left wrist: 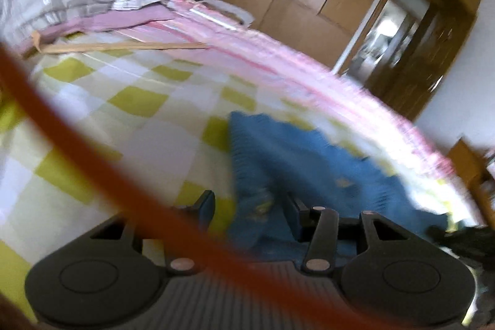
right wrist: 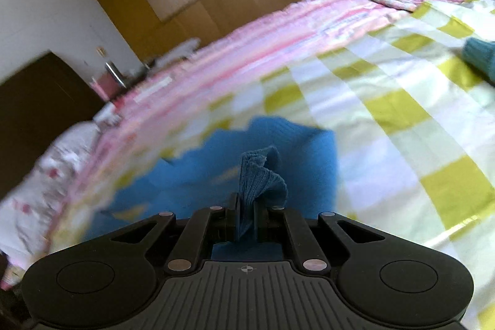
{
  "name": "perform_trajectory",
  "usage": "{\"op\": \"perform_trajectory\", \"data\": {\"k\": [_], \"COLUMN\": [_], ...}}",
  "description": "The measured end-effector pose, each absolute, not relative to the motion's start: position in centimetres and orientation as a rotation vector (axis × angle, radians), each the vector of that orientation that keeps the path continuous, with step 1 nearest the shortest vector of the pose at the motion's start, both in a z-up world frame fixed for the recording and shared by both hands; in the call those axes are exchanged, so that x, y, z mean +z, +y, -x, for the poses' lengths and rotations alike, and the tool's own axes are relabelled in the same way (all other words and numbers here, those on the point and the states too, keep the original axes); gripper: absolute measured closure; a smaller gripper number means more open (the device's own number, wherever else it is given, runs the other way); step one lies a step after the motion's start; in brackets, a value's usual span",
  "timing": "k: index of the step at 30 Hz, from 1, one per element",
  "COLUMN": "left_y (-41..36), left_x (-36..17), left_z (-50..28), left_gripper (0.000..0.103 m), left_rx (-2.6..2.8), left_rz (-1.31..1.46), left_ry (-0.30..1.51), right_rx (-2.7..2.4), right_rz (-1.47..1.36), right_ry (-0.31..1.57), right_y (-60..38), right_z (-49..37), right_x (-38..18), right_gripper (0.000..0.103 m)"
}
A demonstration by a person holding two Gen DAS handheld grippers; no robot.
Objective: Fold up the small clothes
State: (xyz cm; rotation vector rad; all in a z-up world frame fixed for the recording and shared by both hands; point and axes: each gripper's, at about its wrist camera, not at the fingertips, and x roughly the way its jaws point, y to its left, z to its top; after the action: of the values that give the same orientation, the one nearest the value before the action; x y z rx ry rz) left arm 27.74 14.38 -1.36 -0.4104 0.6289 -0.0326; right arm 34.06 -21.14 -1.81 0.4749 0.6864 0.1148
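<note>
Blue knit garment lies on the bed, spread over the checked sheet, directly ahead of and under both tools. Right tool is clamped on a bunched fold of the knit, which stands up between its jaws. Left tool has jaws apart, nothing pinched; the garment edge sits between and just past its fingers. Coming fold likely hinges on the right tool, since only it has cloth.
</note>
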Motion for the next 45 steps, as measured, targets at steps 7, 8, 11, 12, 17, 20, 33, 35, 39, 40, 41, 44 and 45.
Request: {"op": "perform_trajectory", "data": {"k": [7,8,11,12,17,20,33,35,39,40,41,44,45], "left_y": [14.0,14.1,14.5,14.6,15.6,16.2,12.8,12.5,12.9,13.1,13.4,14.0,14.2], "left_x": [-1.2,-1.3,-1.3,-1.2,-1.0,-0.7,-1.0,-1.4,-1.3,-1.3,-1.3,-1.3,-1.3], "left_z": [-27.7,-27.8,-27.9,-27.8,-27.6,-27.3,-27.8,-28.1,-28.1,-28.1,-28.1,-28.1,-28.1], "left_gripper": [0.050,0.050,0.050,0.050,0.050,0.050,0.050,0.050,0.049,0.049,0.048,0.047,0.047], "left_rx": [0.015,0.036,0.100,0.116,0.183,0.207,0.044,0.053,0.077,0.087,0.093,0.116,0.124], "left_rz": [0.330,0.322,0.290,0.282,0.314,0.331,0.250,0.224,0.218,0.222,0.227,0.254,0.260], "left_ry": [0.615,0.618,0.615,0.609,0.596,0.578,0.595,0.615,0.616,0.620,0.622,0.624,0.623], "right_rx": [0.098,0.091,0.061,0.063,0.071,0.057,0.074,0.145,0.228,0.220,0.213,0.169,0.162], "right_rz": [-0.495,-0.472,-0.421,-0.419,-0.343,-0.264,-0.214,-0.191,-0.162,-0.167,-0.173,-0.178,-0.171], "right_ry": [0.672,0.679,0.698,0.699,0.663,0.633,0.563,0.591,0.633,0.648,0.665,0.720,0.713], "right_y": [-21.7,-21.5,-21.1,-21.1,-20.3,-19.7,-19.6,-18.4,-15.9,-15.6,-15.5,-15.8,-15.9], "right_z": [-34.7,-34.9,-35.0,-34.8,-33.3,-32.7,-32.7,-33.5,-35.0,-35.5,-35.8,-36.6,-36.6], "right_x": [-1.1,-1.0,-1.2,-1.2,-0.1,0.7,2.1,1.7,0.8,0.3,-0.1,-1.3,-1.4], "right_gripper": [0.095,0.091,0.089,0.089,0.088,0.086,0.083,0.083,0.083,0.082,0.082,0.083,0.083]}}
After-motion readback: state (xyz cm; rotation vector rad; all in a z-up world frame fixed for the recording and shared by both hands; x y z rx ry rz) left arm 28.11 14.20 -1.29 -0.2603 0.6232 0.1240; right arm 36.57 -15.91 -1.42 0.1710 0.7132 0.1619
